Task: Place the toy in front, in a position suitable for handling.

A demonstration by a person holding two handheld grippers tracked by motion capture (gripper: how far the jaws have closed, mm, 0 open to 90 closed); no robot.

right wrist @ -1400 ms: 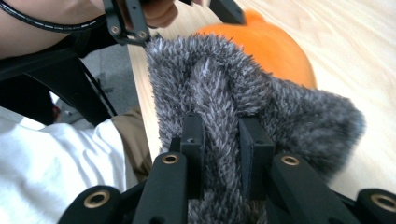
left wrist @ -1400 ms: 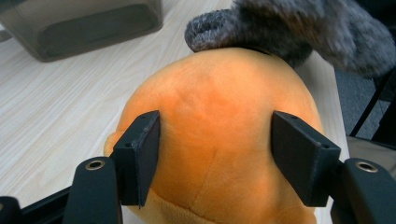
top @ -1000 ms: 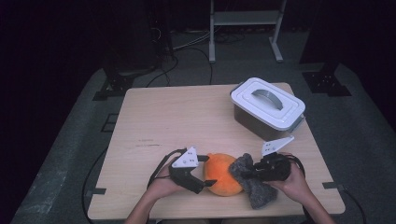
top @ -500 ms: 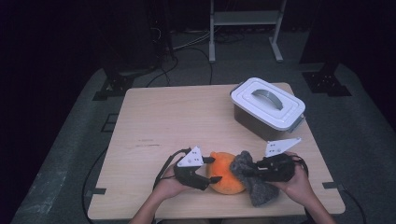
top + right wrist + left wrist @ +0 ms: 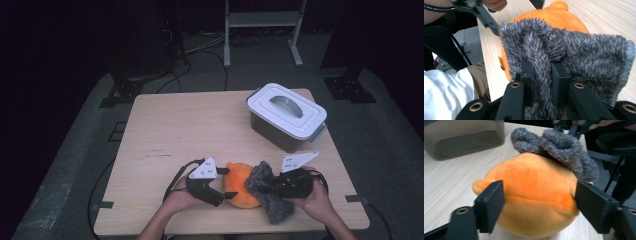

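The orange plush toy (image 5: 241,184) is set at the desk's (image 5: 200,130) near edge, bracketed by the left gripper's (image 5: 539,202) spread jaws; a grey fuzzy cloth (image 5: 564,55) is pinched by the right gripper (image 5: 542,75) against it.

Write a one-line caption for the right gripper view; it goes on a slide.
Right gripper pinches a fold of grey fluffy cloth against the orange plush toy.

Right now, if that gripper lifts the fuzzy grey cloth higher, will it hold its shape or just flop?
Probably flop: the grey cloth already bunches into a soft ridge between the right gripper jaws. It looks light, being thin fluffy pile. Its fuzz likely grips rather than slips, though it may drag on the orange plush toy it touches.
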